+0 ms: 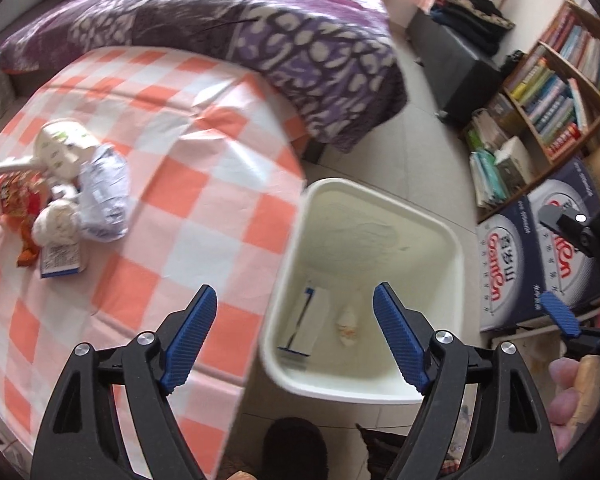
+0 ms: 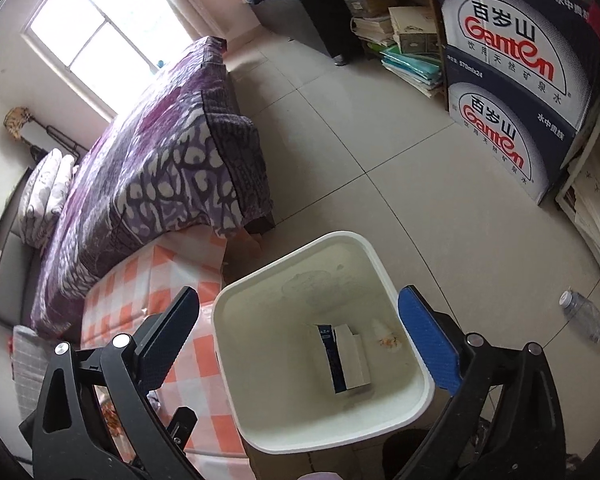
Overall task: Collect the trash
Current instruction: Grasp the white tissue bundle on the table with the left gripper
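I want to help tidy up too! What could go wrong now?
1. The trash pile sits near the cloth's far edge, so pieces might slide off when grabbed.
2. The bin stands tight against the table, so a bump could tip it.
3. A bottle lies on the floor and could be missed.

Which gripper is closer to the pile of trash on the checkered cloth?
Left. The left gripper hangs open at the cloth's edge beside the trash pile; the right gripper is open over the bin.
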A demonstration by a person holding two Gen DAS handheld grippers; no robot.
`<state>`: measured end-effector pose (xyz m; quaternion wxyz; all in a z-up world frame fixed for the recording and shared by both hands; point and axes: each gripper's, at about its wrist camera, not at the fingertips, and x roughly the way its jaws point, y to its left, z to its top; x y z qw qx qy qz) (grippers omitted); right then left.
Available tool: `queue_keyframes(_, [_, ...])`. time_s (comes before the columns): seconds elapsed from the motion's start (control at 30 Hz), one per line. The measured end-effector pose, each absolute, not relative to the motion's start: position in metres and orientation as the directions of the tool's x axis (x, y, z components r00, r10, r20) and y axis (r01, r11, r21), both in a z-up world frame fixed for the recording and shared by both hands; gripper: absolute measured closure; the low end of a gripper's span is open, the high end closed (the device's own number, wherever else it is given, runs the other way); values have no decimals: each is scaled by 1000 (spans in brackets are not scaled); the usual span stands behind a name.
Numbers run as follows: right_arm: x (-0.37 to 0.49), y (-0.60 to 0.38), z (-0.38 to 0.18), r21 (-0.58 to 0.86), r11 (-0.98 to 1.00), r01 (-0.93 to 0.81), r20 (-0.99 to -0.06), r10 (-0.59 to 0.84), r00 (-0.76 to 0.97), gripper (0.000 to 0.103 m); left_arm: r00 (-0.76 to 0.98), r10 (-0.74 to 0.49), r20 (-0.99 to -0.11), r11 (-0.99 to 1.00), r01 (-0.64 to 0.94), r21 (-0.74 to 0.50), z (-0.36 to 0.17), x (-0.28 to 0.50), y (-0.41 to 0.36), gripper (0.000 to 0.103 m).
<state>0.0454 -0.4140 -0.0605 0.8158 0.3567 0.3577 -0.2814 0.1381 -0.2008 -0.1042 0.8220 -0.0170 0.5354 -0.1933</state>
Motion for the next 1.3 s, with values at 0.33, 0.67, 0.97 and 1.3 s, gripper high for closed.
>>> queue_keyframes(0.33, [88,-356,-74,223,754,618,-839,-175,516,7,415,-157,-896,984,139,-108,-133,171,-116,23])
queue_keyframes(0.67, [112,-321,-86,168,808,565,-863,-156,480,7,427,-103,-898,994,16,-107,-145,213,-52,23])
queue_keyframes(0.97, [133,-295,-96,166,834,526,-881,-114,459,7,416,-167,-894,984,11,-179,-155,237,-34,23])
queue_keyframes(1.3, [156,-257,-107,160,864,478,-895,-78,440,7,405,-242,-882,966,19,-257,-168,237,-15,51])
